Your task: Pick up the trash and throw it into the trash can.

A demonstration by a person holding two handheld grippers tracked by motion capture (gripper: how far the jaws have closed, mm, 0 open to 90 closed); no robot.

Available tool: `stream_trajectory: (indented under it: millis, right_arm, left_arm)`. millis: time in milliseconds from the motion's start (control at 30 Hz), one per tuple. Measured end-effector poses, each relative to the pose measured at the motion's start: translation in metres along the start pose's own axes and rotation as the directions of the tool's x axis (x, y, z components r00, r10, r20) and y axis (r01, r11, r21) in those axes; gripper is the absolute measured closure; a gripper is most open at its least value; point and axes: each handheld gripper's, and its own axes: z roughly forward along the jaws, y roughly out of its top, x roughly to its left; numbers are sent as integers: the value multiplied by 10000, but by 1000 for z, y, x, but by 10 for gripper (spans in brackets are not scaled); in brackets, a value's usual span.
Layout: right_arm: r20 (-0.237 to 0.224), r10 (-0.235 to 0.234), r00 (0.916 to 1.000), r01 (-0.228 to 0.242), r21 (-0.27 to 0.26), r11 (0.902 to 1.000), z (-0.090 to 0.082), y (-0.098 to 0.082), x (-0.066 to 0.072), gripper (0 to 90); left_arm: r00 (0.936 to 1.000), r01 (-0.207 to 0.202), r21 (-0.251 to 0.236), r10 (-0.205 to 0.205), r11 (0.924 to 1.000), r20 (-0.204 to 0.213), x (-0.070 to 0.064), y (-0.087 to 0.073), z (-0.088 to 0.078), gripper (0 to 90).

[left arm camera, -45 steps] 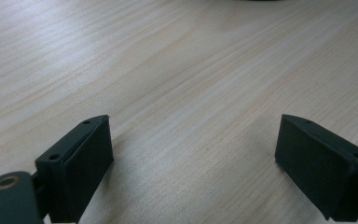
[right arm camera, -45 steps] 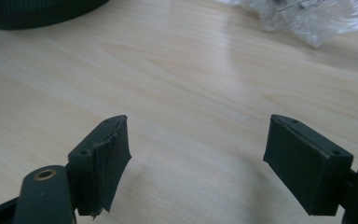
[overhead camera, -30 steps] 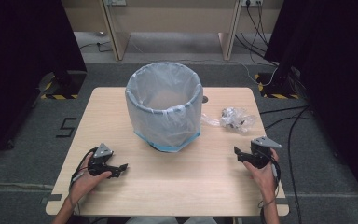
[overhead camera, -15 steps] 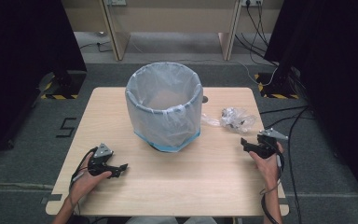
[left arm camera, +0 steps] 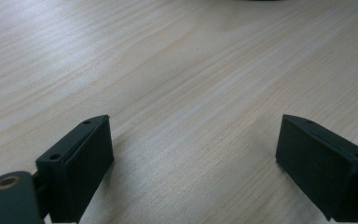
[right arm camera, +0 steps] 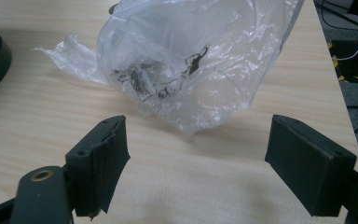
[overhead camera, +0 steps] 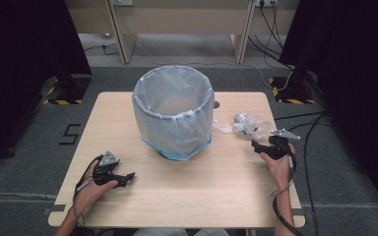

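Even overhead light falls on the pale surface (overhead camera: 187, 196), while the room on both sides of it sinks into near black. The lined bin (overhead camera: 173, 112) casts a soft shadow at its base. The crumpled plastic bag (right arm camera: 186, 60) carries white glare; the high view is slightly soft.

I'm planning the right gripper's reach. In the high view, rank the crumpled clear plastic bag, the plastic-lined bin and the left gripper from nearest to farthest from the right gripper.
1. Crumpled clear plastic bag: just ahead of the open right gripper, near the table's right edge.
2. Bin lined with pale plastic: table centre, to its left.
3. Left gripper: front left of the table.
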Motion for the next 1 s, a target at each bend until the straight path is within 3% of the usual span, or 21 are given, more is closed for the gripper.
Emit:
stream_trajectory:
  millis: [300, 500, 833, 1000]
  right_arm:
    - [-51, 203, 9998, -203, -26, 9998, 14, 11, 0, 226]
    - [-357, 374, 9987, -379, -150, 9992, 21, 15, -2, 327]
    - [-638, 210, 9977, -234, -368, 9990, 26, 14, 4, 706]
    - [-921, -79, 9957, 25, -580, 9983, 24, 15, 10, 840]
  left_arm:
    - [10000, -1, -2, 1, 10000, 2, 0, 0, 0, 100]
    - [10000, 0, -3, 0, 10000, 3, 0, 0, 0, 100]
    - [10000, 1, 1, -1, 10000, 3, 0, 0, 0, 100]
    - [10000, 0, -2, 0, 10000, 5, 0, 0, 0, 100]
